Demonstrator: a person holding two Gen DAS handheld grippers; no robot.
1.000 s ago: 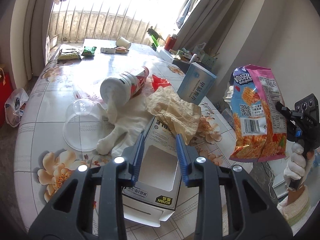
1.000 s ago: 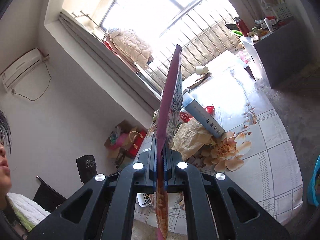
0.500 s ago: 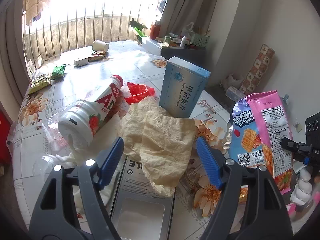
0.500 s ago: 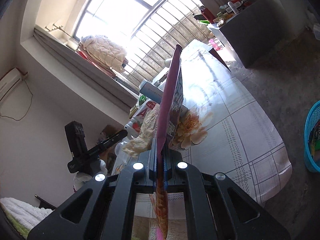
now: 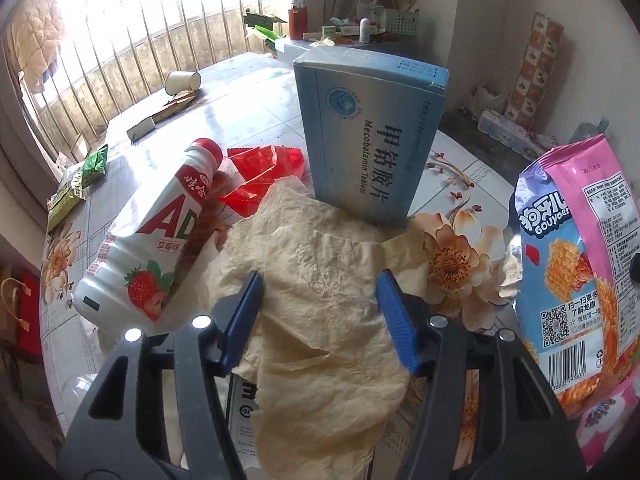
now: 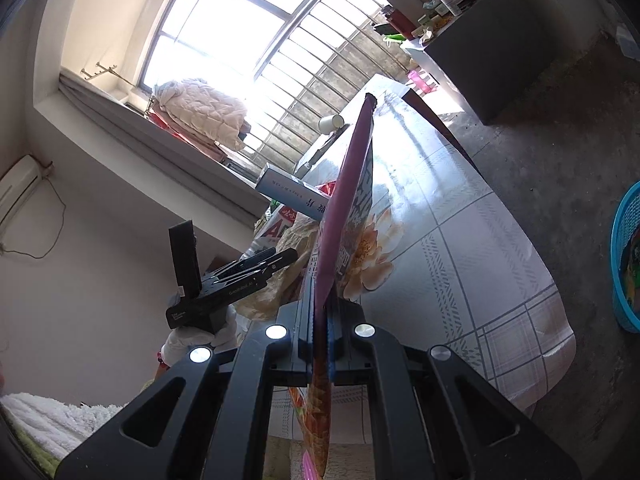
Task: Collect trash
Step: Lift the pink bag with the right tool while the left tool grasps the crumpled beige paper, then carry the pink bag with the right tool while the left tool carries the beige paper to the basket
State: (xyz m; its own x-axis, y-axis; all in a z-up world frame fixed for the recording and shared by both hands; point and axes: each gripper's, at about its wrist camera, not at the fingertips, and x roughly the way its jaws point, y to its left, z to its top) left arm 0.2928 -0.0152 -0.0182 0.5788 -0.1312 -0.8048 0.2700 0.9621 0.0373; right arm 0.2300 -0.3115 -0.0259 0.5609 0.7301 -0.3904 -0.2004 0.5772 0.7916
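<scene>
A crumpled beige paper lies on the floral table, in front of a standing blue medicine box. My left gripper hangs just above the paper, its jaws closing with the paper between the blue pads, which stand apart from it. A strawberry milk bottle lies to the left, a red wrapper behind it. My right gripper is shut on a pink and blue snack bag, held edge-on off the table's right side.
A flat white carton lies under the paper. A paper cup and green packets sit at the far side. A blue basket stands on the floor to the right. A cluttered dark cabinet is beyond the table.
My left gripper moved forward from the white carton to over the beige paper; its jaws spread wide, then narrowed. The right gripper sank and rolled a little, still holding the snack bag.
</scene>
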